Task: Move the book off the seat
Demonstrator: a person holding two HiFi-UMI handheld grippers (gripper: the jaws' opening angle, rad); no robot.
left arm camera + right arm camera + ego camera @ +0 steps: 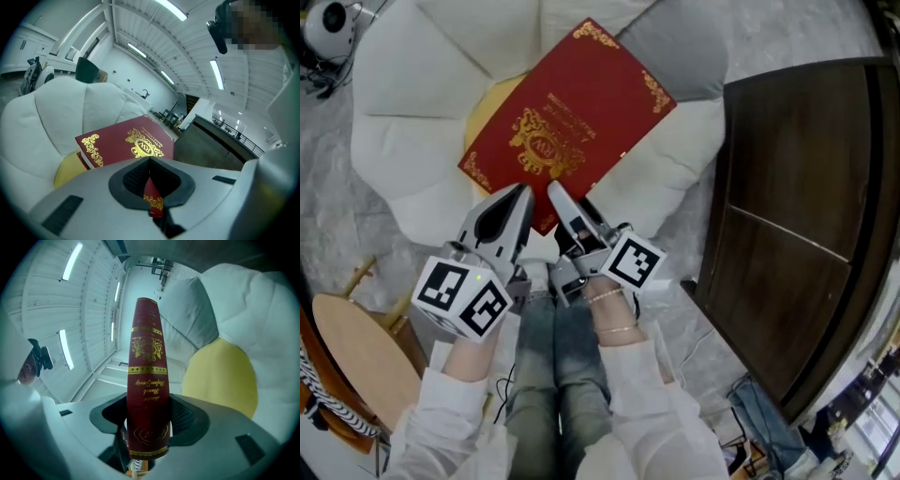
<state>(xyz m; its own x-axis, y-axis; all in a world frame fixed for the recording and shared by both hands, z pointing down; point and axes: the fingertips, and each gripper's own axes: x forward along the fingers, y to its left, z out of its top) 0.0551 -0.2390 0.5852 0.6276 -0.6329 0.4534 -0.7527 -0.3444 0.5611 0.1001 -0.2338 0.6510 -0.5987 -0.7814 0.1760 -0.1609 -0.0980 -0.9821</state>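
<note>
The left gripper (pixel 521 197) is pinching a thin near corner of the red book's (pixel 567 122) cover between almost closed jaws. Just to its right, the right gripper (pixel 558 197) is clamping the thick spine at the book's near end. The book is sitting tilted over the white seat (pixel 398 122) and its yellow cushion (pixel 487 108), left of a dark wooden cabinet (pixel 797 206).

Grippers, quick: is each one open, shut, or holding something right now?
Left gripper: shut on a thin corner of the red book.
Right gripper: shut on the same red book, across its spine end.
</note>
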